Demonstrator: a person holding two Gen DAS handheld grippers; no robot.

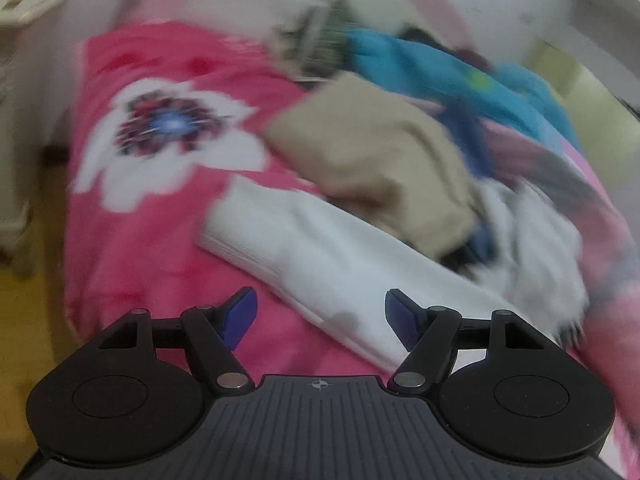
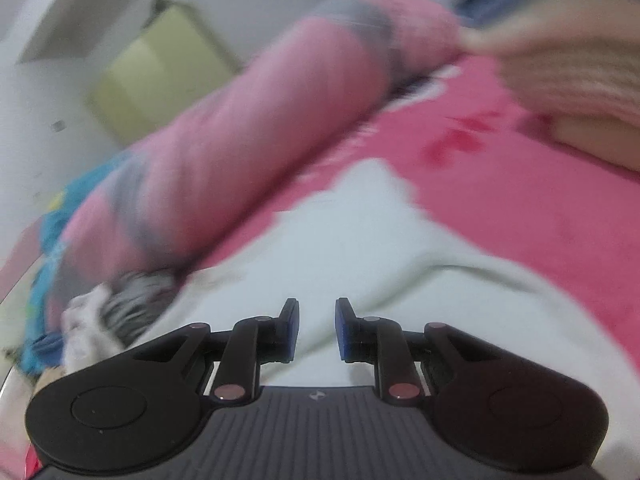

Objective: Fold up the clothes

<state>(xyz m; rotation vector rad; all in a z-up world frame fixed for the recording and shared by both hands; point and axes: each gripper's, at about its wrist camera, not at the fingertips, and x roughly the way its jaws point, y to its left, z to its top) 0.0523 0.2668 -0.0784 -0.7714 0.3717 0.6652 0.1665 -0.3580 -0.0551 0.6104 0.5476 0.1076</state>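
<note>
Left gripper [image 1: 320,312]: the blue pads stand wide apart with nothing between them. Beyond the fingertips lies a white ribbed garment [image 1: 320,256], stretched over a pink bedspread [image 1: 140,248] that carries a large white flower print [image 1: 168,144]. The garment touches neither pad. Behind it, toward the far end of the bed, rests a tan folded garment [image 1: 384,160], overlapping the white one. Further back is a heap of loose clothes including a blue piece [image 1: 460,76]. The heap is blurred, so its items cannot be told apart. A pale cabinet [image 1: 16,80] stands off the left edge of the bed.

Right gripper [image 2: 317,330]: the pads stand a narrow gap apart. Pale cloth [image 2: 340,248] fills the view past the tips, but whether any of it lies between the pads cannot be told. It rests on the same pink bedspread [image 2: 520,200]. A rolled pink-and-grey quilt [image 2: 240,140] runs along the far edge of the bed.
</note>
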